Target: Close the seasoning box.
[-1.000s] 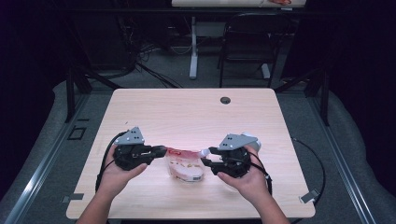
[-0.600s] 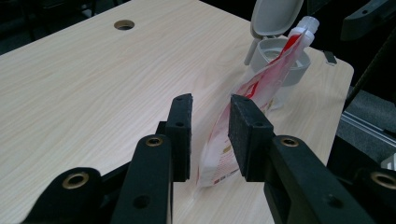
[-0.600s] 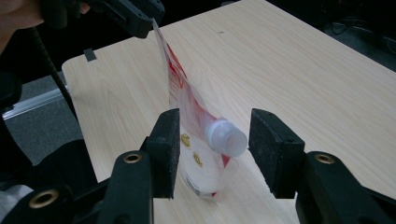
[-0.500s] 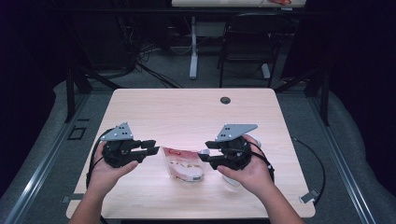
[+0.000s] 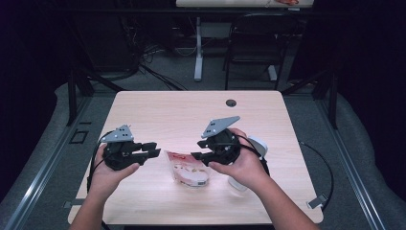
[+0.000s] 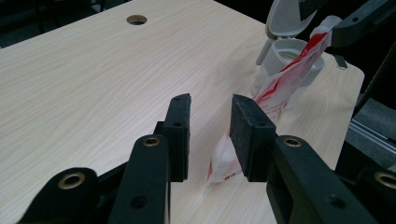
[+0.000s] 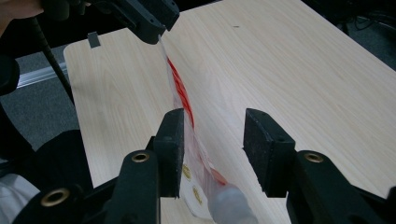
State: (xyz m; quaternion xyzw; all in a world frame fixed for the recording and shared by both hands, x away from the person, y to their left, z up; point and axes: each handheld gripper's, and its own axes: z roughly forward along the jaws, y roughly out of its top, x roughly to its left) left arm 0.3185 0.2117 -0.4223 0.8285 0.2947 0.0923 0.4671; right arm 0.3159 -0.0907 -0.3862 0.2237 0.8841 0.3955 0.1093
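One clear pouch (image 5: pixel 187 168) with red print lies on the table (image 5: pixel 158 110), lower centre of the high view, between the two grippers. The left gripper (image 5: pixel 151 149) sits just left of it, jaws apart with nothing between them; they have just been opening. In the left gripper view the pouch (image 6: pixel 285 84) rises past the right-hand jaw toward the upper right of the frame. The right gripper (image 5: pixel 197 156) hovers over the pouch's right part, jaws apart and just been closing. In the right gripper view the pouch (image 7: pixel 187 116) runs along the inner face of the left-hand jaw; whether it touches, cannot tell. One white bottle (image 6: pixel 285 60) with a flipped-open cap stands behind the pouch, upper right of the left gripper view. One round hole (image 5: pixel 231 102) sits near the table's far edge.
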